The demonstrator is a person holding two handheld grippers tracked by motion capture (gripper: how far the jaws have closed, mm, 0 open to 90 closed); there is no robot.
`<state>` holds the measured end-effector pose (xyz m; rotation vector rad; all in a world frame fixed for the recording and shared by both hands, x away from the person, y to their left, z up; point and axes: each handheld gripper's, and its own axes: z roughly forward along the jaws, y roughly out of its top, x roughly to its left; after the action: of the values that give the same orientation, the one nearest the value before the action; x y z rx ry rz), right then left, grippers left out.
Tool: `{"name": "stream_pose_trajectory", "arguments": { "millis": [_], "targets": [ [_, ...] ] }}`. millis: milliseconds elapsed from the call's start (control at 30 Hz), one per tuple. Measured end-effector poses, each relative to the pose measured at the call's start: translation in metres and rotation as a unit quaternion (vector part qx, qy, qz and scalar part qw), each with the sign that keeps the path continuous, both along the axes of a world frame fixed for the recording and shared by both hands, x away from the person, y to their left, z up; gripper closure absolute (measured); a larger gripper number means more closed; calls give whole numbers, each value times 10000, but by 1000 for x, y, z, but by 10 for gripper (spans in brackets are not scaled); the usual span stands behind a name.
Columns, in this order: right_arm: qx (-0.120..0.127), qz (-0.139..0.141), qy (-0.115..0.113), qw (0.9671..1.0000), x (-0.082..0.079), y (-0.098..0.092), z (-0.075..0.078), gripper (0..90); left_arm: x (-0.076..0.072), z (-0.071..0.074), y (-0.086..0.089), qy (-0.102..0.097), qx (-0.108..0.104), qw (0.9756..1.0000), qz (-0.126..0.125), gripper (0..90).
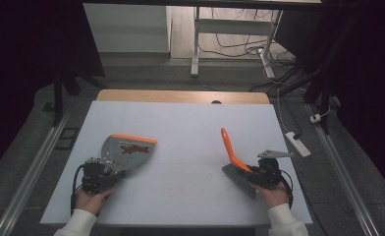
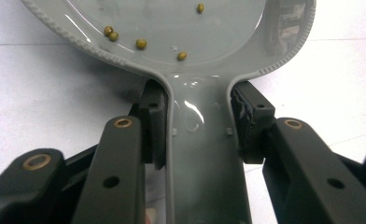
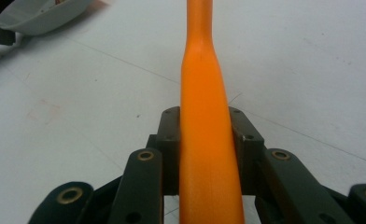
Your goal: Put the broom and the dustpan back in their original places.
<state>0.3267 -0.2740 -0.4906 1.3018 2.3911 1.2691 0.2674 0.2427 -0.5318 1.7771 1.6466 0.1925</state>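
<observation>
Five small beans (image 2: 141, 44) sit in the grey dustpan (image 1: 124, 150) at lower left, its handle clamped by the left gripper (image 1: 98, 174). The right gripper (image 1: 265, 173) pinches the orange-handled brush (image 1: 233, 155) at lower right. Tilting the pan could spill them.

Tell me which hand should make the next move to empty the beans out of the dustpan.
Left. The left gripper is already shut on the dustpan handle, and the beans lie in its tray. The right gripper is shut on the brush, apart from the dustpan.
</observation>
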Motion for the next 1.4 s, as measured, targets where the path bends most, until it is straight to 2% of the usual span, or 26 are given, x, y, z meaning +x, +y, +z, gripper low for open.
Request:
{"name": "stream_pose_trajectory", "arguments": {
  "millis": [100,367,567,733,933,1067,1233,1333,1400],
  "targets": [
    [30,-51,53,10000,4,-4,-2,697,2,-1,0,62,7,10000,18,611],
    [-147,-164,124,9997,13,-10,-6,654,3,-3,-3,102,58,9999,25,610],
    [-334,-233,186,9990,20,-12,-12,585,3,-4,-3,118,-2,9999,9,601],
    [-495,-301,173,9982,24,-13,-15,518,3,-3,-5,111,33,9999,-117,542],
    [-491,-367,316,9976,28,-17,-20,468,1,-2,-4,48,85,9998,-149,489],
    [-481,-418,393,9972,30,-17,-20,454,-2,3,-2,-40,198,9995,-227,462],
    [-597,-519,398,9961,30,-17,-21,415,-7,10,1,-171,418,9987,-227,432],
    [-722,-610,232,9952,29,-17,-19,407,-9,12,2,-213,529,9979,-291,426],
    [-698,-622,182,9955,28,-18,-17,408,-11,15,2,-240,593,9975,-315,425]
  ]
}}
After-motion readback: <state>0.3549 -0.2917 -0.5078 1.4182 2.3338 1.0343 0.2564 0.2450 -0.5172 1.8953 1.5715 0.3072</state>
